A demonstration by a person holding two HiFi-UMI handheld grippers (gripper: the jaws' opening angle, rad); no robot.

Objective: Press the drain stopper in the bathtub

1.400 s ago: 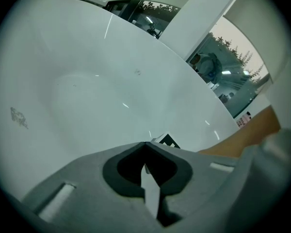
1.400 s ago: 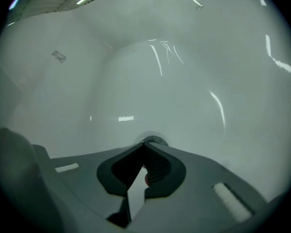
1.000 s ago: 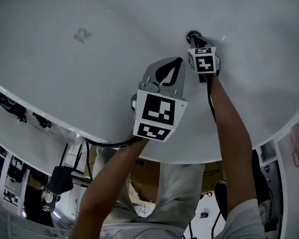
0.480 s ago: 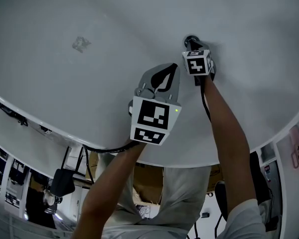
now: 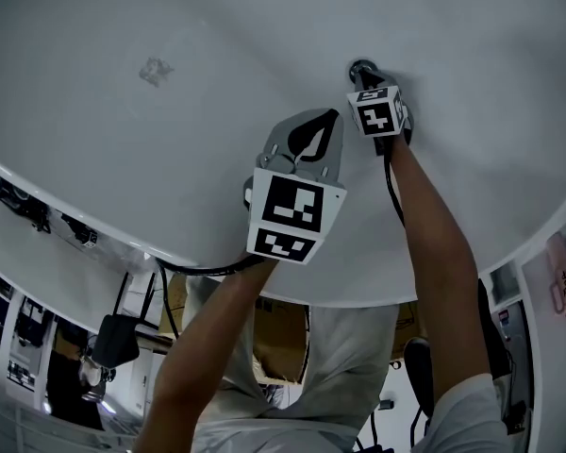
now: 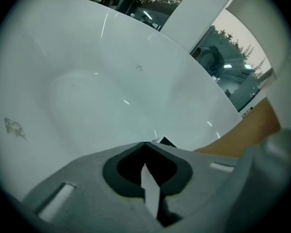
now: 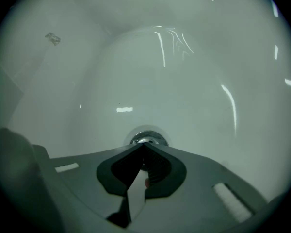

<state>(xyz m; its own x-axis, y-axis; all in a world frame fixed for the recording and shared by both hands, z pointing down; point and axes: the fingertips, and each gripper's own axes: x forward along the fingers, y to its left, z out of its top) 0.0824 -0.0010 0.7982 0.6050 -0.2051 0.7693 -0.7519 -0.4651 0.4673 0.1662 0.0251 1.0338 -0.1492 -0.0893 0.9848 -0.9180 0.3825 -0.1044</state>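
The round chrome drain stopper (image 5: 362,68) (image 7: 146,139) sits in the floor of the white bathtub (image 5: 170,140). My right gripper (image 5: 368,81) (image 7: 144,146) is shut, with its closed tips right at the stopper's near edge; whether they touch it I cannot tell. My left gripper (image 5: 334,115) (image 6: 145,143) hangs shut and holding nothing above the tub floor, nearer to me and left of the right one. Most of the stopper is hidden behind the right jaws.
The tub's curved rim (image 5: 123,239) runs across the lower part of the head view. A small grey mark (image 5: 155,69) lies on the tub floor at the left. A pink bottle (image 5: 561,276) stands outside the tub at the right.
Both grippers shifted slightly left and up half a second ago, then came back; the right gripper's tips stay by the stopper throughout.
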